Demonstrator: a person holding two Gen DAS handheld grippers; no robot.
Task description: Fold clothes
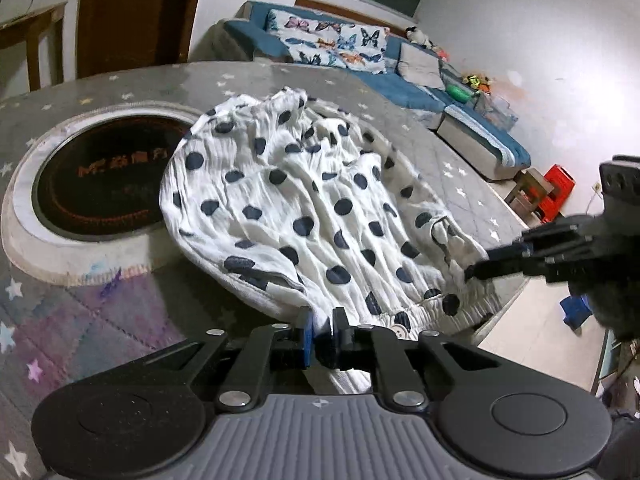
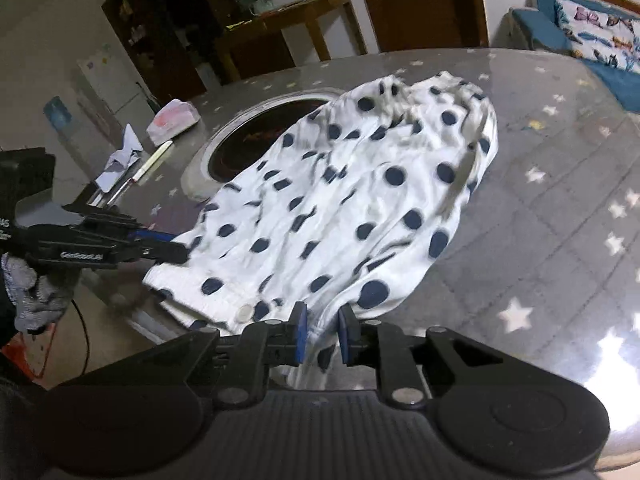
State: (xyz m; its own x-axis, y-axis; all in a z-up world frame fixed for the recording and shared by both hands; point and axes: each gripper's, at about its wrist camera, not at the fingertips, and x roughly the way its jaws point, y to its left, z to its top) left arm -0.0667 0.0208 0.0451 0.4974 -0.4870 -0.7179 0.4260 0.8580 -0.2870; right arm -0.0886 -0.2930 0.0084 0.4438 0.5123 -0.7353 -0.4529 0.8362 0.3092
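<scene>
Star-printed table [image 1: 472,184] under a dim living room carries the polka-dot garment [image 1: 304,208], spread beside the round inset burner [image 1: 96,176], while your left gripper [image 1: 323,334] and right gripper [image 2: 323,336] pinch its waistband corners, the fold seemingly beginning; next, you likely carry that edge across evenly.

A home living room: blue sofa [image 1: 400,80], fridge [image 2: 108,80], wooden desk [image 2: 288,20].

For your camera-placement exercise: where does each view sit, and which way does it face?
Left wrist: on the left gripper, looking down its fingers at the garment; right gripper at the right edge.
Right wrist: on the right gripper, facing the garment; left gripper and a gloved hand at left.
Shared: garment, star-patterned table, round inset.
</scene>
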